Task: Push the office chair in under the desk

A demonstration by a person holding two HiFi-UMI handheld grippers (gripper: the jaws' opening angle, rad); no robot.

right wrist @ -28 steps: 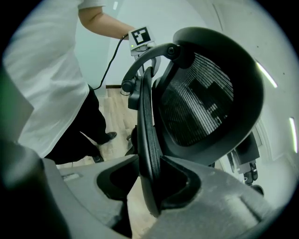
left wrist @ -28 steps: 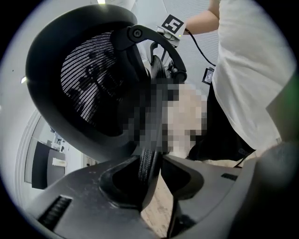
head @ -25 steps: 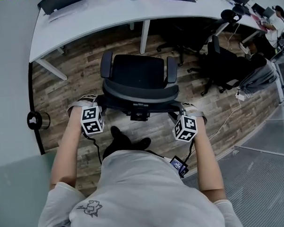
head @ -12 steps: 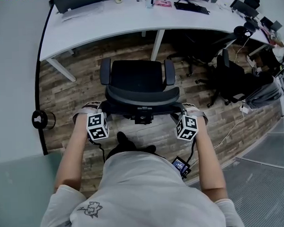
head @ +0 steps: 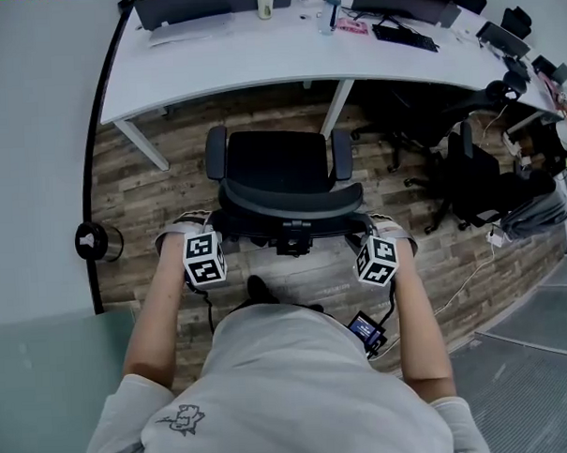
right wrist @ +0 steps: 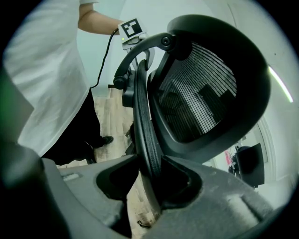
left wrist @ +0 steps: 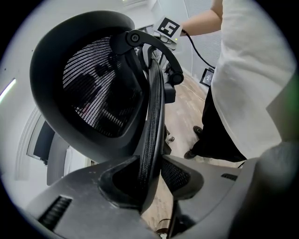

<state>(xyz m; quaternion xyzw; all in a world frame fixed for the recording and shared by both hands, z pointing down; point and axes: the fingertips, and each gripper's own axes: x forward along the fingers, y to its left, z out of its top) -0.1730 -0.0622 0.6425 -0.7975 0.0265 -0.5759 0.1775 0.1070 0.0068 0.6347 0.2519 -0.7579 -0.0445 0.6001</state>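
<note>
Two grippers: the left gripper (head: 212,235) and the right gripper (head: 366,234) are at the two ends of the backrest top.
Left fingers (left wrist: 93,186): clenched on the thin backrest rim (left wrist: 154,116), which stands upright between them.
Right fingers (right wrist: 219,186): clenched on the same rim from the other end.
Office chair (head: 281,165): on the wooden floor (head: 160,189), seat turned to the white table (head: 257,53), near it but not yet under it.
Only in head view: the table, the armrests, other dark chairs (head: 469,175) at the right.
Only in gripper views: the grip itself and the mesh headrest (left wrist: 93,88); each view also shows the opposite marker cube (left wrist: 168,27).
Person (head: 291,389): white shirt, standing just behind the chair.
</note>
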